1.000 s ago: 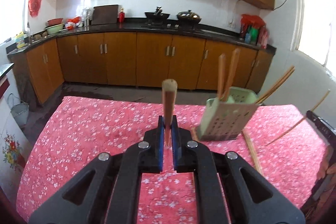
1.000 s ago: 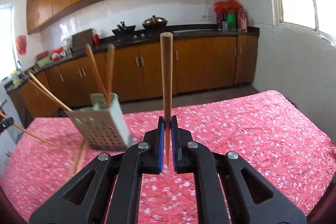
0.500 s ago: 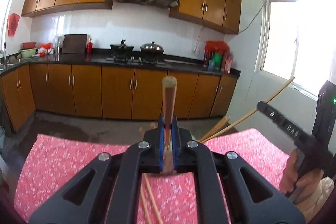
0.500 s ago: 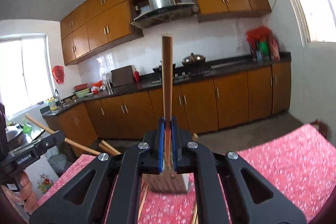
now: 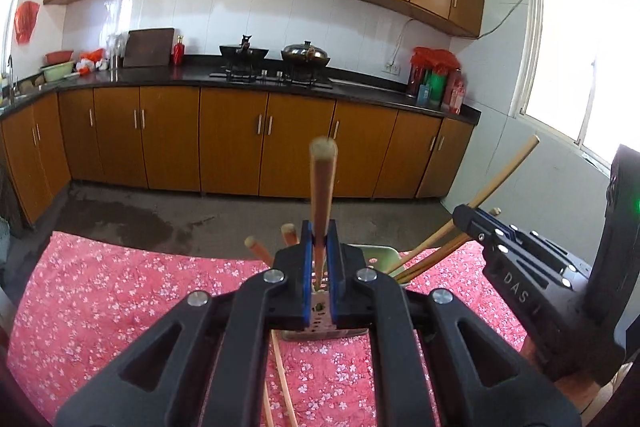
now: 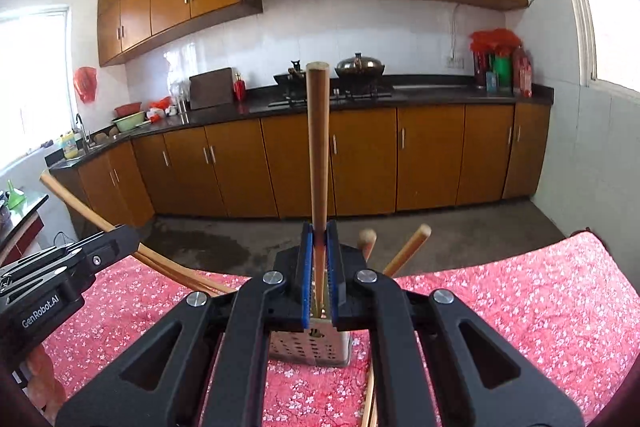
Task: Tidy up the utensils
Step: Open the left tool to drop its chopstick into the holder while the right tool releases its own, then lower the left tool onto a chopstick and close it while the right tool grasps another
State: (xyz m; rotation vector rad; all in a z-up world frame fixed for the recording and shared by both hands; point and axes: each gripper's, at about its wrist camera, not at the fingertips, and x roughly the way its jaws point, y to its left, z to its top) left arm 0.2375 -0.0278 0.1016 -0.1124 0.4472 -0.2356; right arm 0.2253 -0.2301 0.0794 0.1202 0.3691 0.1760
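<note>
Two hand-held grippers, each clamped shut on one wooden chopstick: left hand-held gripper grips chopstick near lower end, right hand-held gripper likewise. Both hover above perforated holder on floral surface. Chopsticks light, stiff, smooth; low grip lets them pivot.

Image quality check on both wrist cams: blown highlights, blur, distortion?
Left wrist: window at right is blown out white; chopstick tip is soft, out of focus; cabinets bow from fisheye, corners vignetted. Right wrist: windows at both edges clipped, counter curves with fisheye; chopstick sharper than the left view's; kitchen evenly lit, no motion blur evident.
</note>
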